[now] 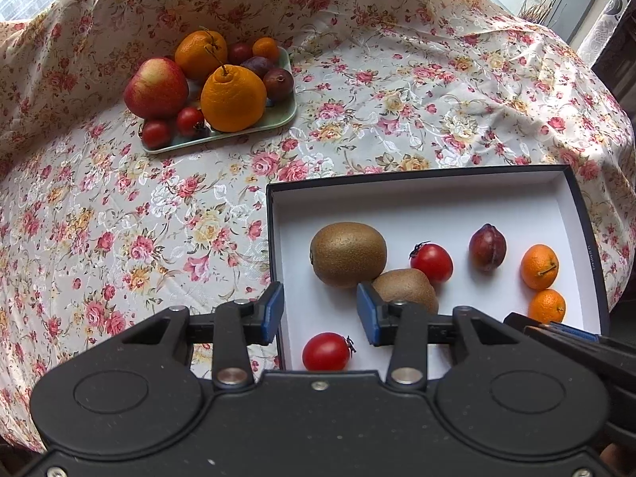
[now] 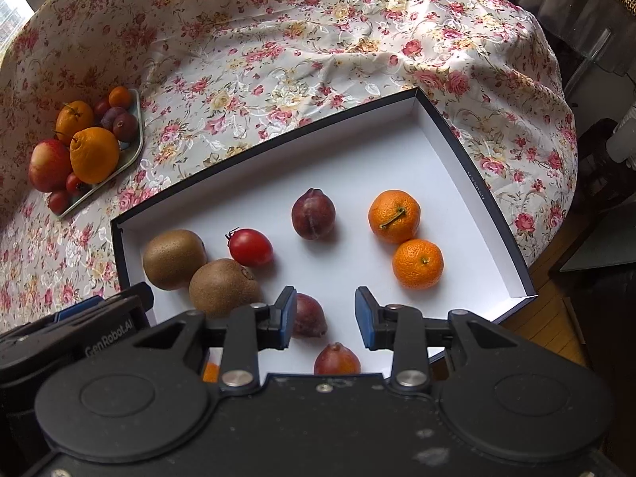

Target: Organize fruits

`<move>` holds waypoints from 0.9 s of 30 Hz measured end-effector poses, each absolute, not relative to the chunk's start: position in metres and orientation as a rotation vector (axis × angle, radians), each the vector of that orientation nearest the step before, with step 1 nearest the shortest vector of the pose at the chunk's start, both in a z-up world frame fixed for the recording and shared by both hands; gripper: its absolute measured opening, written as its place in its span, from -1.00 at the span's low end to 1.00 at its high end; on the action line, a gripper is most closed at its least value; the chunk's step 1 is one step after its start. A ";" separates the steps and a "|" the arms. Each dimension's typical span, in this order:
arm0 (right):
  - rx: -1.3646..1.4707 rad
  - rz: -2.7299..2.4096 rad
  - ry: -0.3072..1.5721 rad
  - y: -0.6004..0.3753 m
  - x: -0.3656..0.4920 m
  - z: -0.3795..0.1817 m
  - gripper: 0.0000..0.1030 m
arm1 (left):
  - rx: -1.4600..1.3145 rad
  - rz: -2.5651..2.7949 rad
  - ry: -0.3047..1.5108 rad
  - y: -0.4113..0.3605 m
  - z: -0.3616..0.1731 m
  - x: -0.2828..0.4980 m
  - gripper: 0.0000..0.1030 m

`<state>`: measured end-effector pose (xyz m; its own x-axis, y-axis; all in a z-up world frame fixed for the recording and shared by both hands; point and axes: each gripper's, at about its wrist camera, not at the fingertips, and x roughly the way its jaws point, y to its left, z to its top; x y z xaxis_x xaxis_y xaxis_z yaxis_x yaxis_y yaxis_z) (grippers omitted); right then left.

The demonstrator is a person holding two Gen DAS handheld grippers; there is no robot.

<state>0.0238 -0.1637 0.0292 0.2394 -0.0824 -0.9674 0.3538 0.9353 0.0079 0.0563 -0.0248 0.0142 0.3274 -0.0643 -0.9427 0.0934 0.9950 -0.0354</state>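
Sorting is partly done. The dark-walled box [image 2: 469, 167], filling the lower right of both views, is already holding grouped fruit, while the green tray [image 1: 278, 119] at the upper left of the left view is still sitting heaped on the flowered cloth [image 1: 119, 238].

Count in the box, taking both views together: two kiwis [image 2: 175, 258], touching; two tomatoes [image 1: 431, 262], apart; two mandarins [image 2: 394, 214], touching; three plums [image 2: 313, 213], two of them near the bottom edge of the right view. A further orange patch low in that view is too hidden to identify.

Count on the tray: one apple [image 1: 156, 87], two large oranges [image 1: 233, 97], one small mandarin, two tomatoes, about three plums.

The left claw [image 1: 320, 312] is standing open over the box's near corner, gripping nothing. The right claw [image 2: 326, 318] is likewise standing open and empty above a plum.
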 end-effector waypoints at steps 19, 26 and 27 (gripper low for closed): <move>0.166 -0.294 1.351 -0.147 0.031 0.022 -0.32 | 0.016 -0.122 1.305 -0.017 0.007 0.055 -0.02; 0.166 -0.295 1.352 -0.149 0.032 0.022 -0.32 | 0.016 -0.122 1.313 -0.018 0.007 0.054 -0.02; 0.165 -0.297 1.353 -0.149 0.032 0.022 -0.32 | 0.016 -0.122 1.315 -0.018 0.007 0.054 -0.02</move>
